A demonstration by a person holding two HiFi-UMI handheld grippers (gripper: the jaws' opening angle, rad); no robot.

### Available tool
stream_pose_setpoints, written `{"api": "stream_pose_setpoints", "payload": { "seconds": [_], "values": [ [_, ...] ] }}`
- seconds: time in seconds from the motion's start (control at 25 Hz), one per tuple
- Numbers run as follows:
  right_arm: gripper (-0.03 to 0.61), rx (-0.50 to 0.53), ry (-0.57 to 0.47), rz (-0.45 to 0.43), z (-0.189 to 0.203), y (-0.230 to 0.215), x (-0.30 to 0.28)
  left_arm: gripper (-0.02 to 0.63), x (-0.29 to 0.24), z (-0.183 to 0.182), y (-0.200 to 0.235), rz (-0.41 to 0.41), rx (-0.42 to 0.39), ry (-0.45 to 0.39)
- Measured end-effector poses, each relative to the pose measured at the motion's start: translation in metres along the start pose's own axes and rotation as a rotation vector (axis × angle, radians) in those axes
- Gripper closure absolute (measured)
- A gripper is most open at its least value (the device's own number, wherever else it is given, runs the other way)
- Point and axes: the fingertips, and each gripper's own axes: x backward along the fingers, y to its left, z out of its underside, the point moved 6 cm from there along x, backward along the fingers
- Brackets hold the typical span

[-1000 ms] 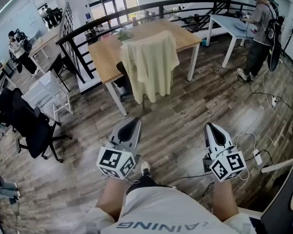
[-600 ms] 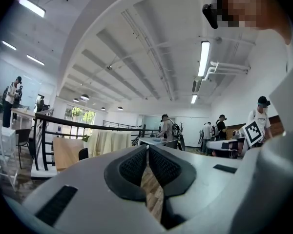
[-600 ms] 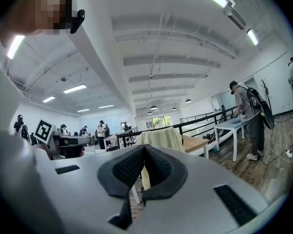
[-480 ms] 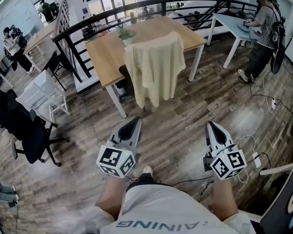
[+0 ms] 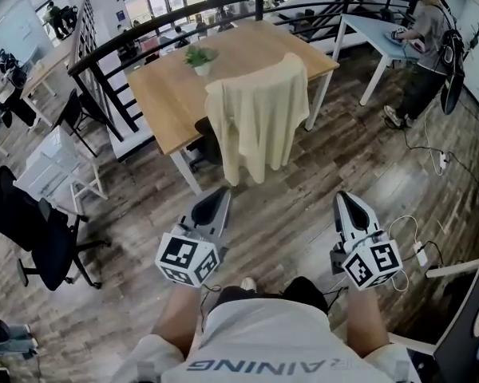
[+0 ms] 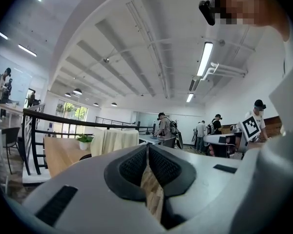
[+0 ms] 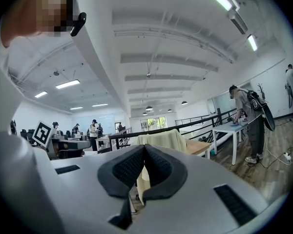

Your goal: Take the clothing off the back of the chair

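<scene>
Though well short of the draped clothing (image 5: 259, 114), left tongs (image 5: 220, 193) and right tongs (image 5: 344, 199) pressed together.

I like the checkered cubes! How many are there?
2. The left cube sits at the back of the left claw, the right cube at the back of the right claw, both low in the head view. None seems hidden.
</scene>
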Motion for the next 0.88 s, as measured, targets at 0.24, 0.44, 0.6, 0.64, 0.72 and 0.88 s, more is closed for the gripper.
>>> {"api": "stream_pose_setpoints", "payload": {
  "seconds": [0.24,0.44,0.6,0.64,0.72,0.88],
  "values": [
    [0.555,-0.019,0.012,0.007,-0.001,-0.016,-0.037,0.571,-0.017,0.002,0.027,-0.013,0.02,0.009],
    [0.557,-0.023,0.021,-0.033,0.002,-0.036,-0.076,0.571,-0.042,-0.001,0.047,-0.057,0.01,-0.001],
    [0.555,-0.047,0.01,-0.076,-0.003,-0.07,-0.11,0.571,-0.074,-0.008,0.049,-0.092,-0.002,0.002],
    [0.555,-0.056,0.01,-0.086,-0.005,-0.08,-0.119,0.571,-0.082,-0.01,0.049,-0.105,-0.008,0.006],
    [0.555,-0.071,0.02,-0.107,-0.009,-0.1,-0.136,0.571,-0.1,-0.014,0.049,-0.14,-0.002,0.008],
    [0.557,-0.082,0.028,-0.157,-0.015,-0.143,-0.172,0.571,-0.141,-0.016,0.047,-0.196,0.02,-0.003]
  ]
}}
